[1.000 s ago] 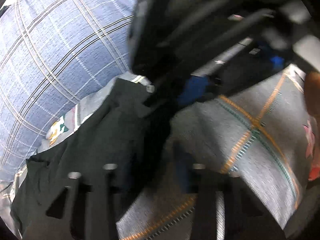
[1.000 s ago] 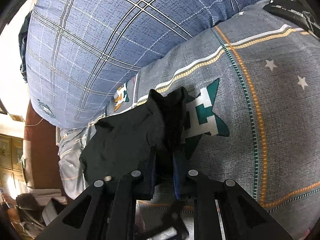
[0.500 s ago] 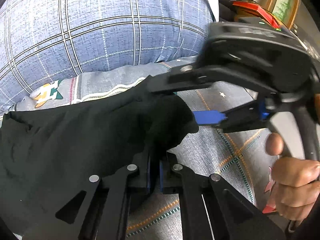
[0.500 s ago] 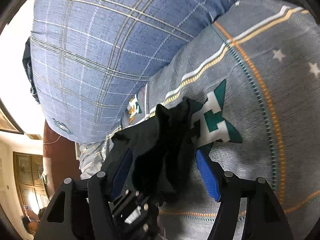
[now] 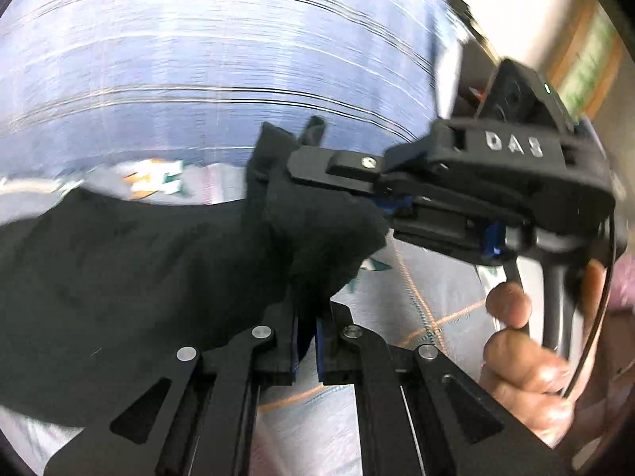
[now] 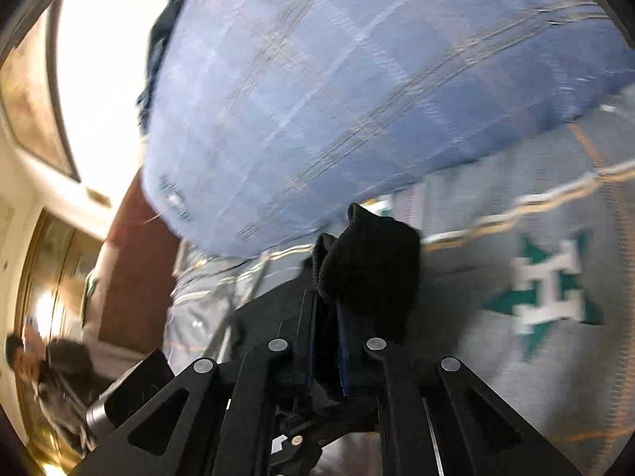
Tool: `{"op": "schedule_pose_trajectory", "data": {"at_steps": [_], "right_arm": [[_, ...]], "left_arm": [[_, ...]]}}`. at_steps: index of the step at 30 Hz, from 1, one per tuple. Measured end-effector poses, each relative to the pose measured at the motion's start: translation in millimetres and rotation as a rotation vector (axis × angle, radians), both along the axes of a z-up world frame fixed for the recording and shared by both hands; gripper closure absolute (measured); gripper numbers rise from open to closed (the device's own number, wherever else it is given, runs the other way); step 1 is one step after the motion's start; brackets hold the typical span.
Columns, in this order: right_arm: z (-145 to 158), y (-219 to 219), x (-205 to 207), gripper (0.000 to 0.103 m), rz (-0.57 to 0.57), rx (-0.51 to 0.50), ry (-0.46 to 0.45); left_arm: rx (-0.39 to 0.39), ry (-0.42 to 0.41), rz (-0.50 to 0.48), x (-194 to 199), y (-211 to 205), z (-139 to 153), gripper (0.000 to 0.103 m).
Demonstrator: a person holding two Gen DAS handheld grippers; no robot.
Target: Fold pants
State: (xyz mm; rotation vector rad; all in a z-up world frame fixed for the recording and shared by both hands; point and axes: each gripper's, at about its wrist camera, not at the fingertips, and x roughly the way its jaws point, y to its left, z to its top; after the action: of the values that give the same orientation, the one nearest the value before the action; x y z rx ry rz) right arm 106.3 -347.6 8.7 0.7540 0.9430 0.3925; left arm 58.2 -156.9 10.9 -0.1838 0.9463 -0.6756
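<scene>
The black pants [image 5: 131, 285] hang lifted over the grey patterned bed sheet [image 5: 436, 277]. My left gripper [image 5: 306, 343] is shut on one corner of the black fabric. My right gripper [image 6: 326, 329] is shut on a bunched fold of the pants [image 6: 373, 261]. In the left wrist view the right gripper [image 5: 301, 166] comes in from the right, held by a hand [image 5: 528, 353], and pinches the fabric just above and beyond my left fingers. Most of the cloth spreads to the left, off the sheet.
A big blue plaid pillow [image 5: 198, 79] lies behind the pants, also in the right wrist view [image 6: 357, 79]. The sheet [image 6: 535, 277] carries a teal and white star print. A wooden headboard and wall stand at the left of the right wrist view.
My right gripper, open half a second ago, has shut on the pants. Both grippers have lifted the fabric and swung; the views are blurred by motion.
</scene>
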Motion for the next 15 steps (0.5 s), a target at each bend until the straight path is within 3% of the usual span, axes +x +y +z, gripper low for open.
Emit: {"op": "schedule_pose_trajectory", "data": {"at_steps": [5,9,13,15], "right_arm": [[-14,63,23,0.095,0.113,-0.003,0.028],[-47,105,41,0.094,0.164,-0.021,0.103],[-85,132,51,0.089,0.215,-0.02,0.187],[-85,133,48,0.084,0.226,-0.017,0.198]], "left_arm": [[-0.052,0.112,0.147,3,60,-24,0.099],[-0.046,0.221,0.25,7,84,-57,0.099],[-0.033,0.306,0.278,6,93,-80,0.099],[-0.057,0.326,0.276,5,98,-82,0.099]]}}
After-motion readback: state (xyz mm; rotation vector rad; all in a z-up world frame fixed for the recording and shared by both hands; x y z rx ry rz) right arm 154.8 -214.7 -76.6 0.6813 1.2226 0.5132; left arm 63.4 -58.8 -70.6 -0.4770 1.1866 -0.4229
